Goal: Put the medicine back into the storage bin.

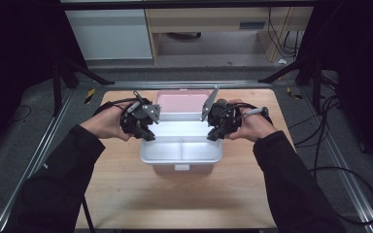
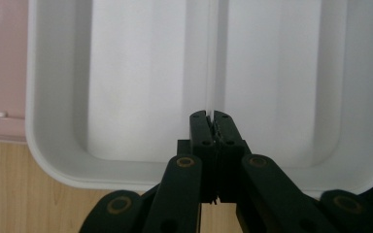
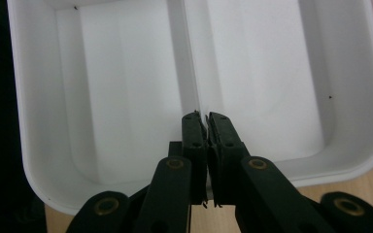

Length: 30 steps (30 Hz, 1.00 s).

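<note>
White divided tray (image 1: 181, 148), seated in a box whose pink lid (image 1: 182, 101) lay open beyond it, at the middle of the table (image 1: 126, 189). The tray had two compartments separated by a thin central divider (image 2: 212, 58). It sat directly under both sets of jaws, its near rim just ahead of my forearms in the high view.

I held the left gripper (image 1: 145, 131) over the tray's left edge and the right gripper (image 1: 215, 132) over its right edge, one on each side, presumably so that the tray could be lifted level by two opposite points rather than tipped from one. In the left gripper view the left gripper (image 2: 211, 116) had its jaws brought together, tips meeting in line with the divider; whether they pinched the divider's top edge or merely hung above it, I could not tell. The right gripper view showed the same for the right gripper (image 3: 204, 116): jaws together, a hairline gap at the tips, aimed along the divider (image 3: 187, 53).

Both compartments were bare. Beyond the jaws, past the tray's far rim, lay the pink lid (image 2: 2, 73); below them, wood of the table (image 2: 24, 194). My judgement: the divider served as the handle, being the one thin wall the narrow jaws could clamp.
</note>
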{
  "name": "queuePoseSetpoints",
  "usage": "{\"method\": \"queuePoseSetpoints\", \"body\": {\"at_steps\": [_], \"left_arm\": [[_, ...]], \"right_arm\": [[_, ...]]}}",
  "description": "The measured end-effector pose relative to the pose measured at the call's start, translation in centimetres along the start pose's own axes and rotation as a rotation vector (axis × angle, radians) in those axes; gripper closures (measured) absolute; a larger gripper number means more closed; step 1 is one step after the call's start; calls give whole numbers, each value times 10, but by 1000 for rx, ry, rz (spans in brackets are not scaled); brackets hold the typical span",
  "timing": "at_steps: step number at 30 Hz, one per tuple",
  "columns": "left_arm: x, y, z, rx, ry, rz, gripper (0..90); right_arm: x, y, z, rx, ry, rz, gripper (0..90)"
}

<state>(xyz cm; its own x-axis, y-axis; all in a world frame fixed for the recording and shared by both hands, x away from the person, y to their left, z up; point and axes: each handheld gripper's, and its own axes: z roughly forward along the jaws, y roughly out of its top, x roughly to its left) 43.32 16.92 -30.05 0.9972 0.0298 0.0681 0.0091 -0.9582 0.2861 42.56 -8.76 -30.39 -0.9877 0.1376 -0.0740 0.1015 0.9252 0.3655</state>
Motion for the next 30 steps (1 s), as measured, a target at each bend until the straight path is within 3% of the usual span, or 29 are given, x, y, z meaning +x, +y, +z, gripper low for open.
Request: {"method": "queuePoseSetpoints", "body": {"at_steps": [3,7,13,24,30], "left_arm": [[8,0,2,12,6,4,889],[33,0,11,45,14,-12,881],[47,-1,28,57,7,-13,879],[46,-1,61,118,-16,-16,882],[43,-6,65,95,-33,-33,884]], "right_arm": [[-11,3,4,8,-6,-1,868],[-27,7,13,14,-30,-3,872],[-39,4,28,41,-31,9,871],[-43,-4,62,89,-20,12,865],[-40,-4,71,108,-14,18,858]]}}
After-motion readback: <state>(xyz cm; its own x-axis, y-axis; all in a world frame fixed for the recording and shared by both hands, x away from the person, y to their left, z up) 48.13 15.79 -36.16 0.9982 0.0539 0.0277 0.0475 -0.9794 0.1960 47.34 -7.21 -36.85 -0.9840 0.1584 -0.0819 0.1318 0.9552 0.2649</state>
